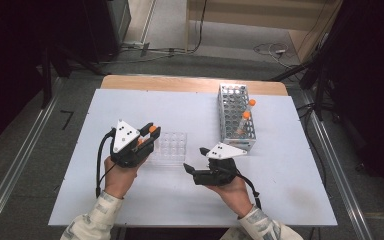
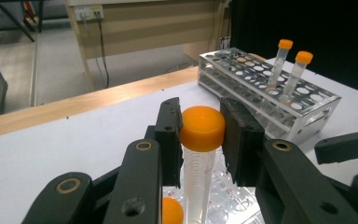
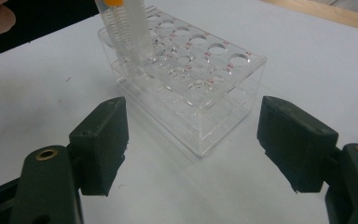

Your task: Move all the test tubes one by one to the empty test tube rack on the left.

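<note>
The left gripper (image 2: 200, 140) is clamping an orange-capped tube (image 2: 200, 154) just under its cap, lowering it upright over the clear rack (image 3: 186, 88) on the tabletop (image 1: 280, 175). Light, smooth plastic, probably slippery; holding near the cap seems safest. The right gripper (image 3: 191, 144) is waiting, jaws apart.

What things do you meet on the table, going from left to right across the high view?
Left gripper holding an orange-capped tube → clear plastic rack → right gripper → metal rack with two orange-capped tubes.
</note>
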Available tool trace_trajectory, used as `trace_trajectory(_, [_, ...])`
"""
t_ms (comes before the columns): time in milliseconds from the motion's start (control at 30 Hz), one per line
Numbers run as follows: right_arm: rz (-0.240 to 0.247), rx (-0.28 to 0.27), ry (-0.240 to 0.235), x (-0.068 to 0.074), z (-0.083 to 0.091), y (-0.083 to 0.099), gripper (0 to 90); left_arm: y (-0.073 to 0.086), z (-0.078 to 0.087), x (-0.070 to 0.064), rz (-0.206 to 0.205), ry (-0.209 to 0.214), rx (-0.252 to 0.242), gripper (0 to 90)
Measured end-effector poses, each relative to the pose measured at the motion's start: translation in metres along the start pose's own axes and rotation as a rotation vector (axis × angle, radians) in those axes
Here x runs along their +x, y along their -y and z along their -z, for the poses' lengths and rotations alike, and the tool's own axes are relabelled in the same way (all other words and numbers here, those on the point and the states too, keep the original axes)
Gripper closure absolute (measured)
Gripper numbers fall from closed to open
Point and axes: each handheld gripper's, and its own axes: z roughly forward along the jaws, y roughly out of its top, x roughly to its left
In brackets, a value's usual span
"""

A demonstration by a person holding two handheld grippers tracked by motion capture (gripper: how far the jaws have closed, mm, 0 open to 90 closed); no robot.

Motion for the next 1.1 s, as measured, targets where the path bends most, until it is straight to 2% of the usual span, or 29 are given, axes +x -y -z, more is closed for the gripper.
trace_trajectory(200, [-0.001, 0.000, 0.002, 0.000, 0.000, 0.000, 23.4, 0.006, -0.002, 0.000, -0.004, -0.006, 0.011, 70.7])
trace_trajectory(533, [0.002, 0.002, 0.004, -0.001, 0.002, 0.000, 23.6, 0.022, -0.007, -0.002, -0.014, -0.007, 0.067, 70.4])
trace_trajectory(967, [0.001, 0.002, 0.005, -0.001, 0.001, 0.000, 23.8, 0.023, -0.007, -0.002, -0.012, 0.006, 0.062, 65.9])
trace_trajectory(1100, [-0.005, -0.005, 0.016, -0.004, 0.002, 0.000, 24.0, 0.021, -0.004, -0.002, 0.010, 0.025, 0.051, 58.2])
